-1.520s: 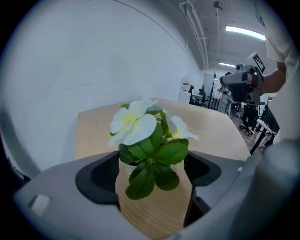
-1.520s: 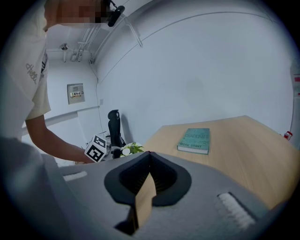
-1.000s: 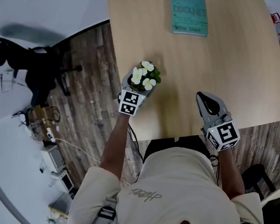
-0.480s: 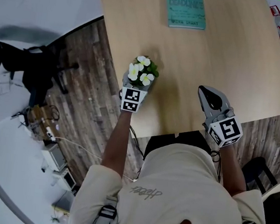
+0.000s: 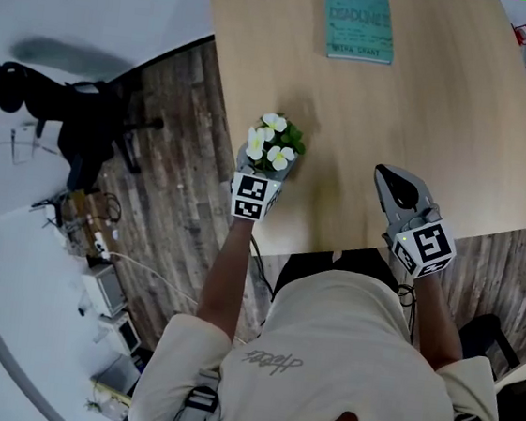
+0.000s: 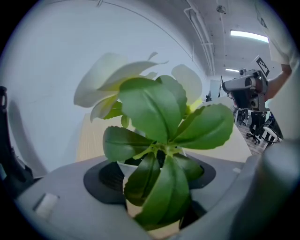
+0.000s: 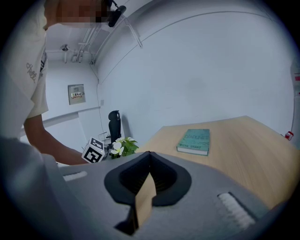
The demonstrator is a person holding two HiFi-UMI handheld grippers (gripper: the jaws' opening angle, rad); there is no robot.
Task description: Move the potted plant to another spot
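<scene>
The left tongs (image 5: 260, 169) are gripping the plant (image 5: 272, 146). In the left gripper view the two pads are pressing on either side of its white pot (image 6: 123, 167), and the leaves and pale flowers are filling most of the frame. The plant is sitting in that grip over the near left part of the surface (image 5: 444, 112), close to the left edge and just ahead of the person. Whether the pot's base is clearing the wood cannot be made out, since the tongs and the foliage are hiding it.

The right tongs (image 5: 389, 181) are resting clenched and empty over the near right part of the surface, well apart from the plant, with only a thin slit showing between their tips. A book (image 5: 358, 20) is lying at the far side, taking no part in this.

Judging by this, the grasp is made and the carrying is only beginning. The plant is not yet standing in a new spot. What is remaining is to take it across, perhaps toward the bare middle or the right, set it down upright and release it.
</scene>
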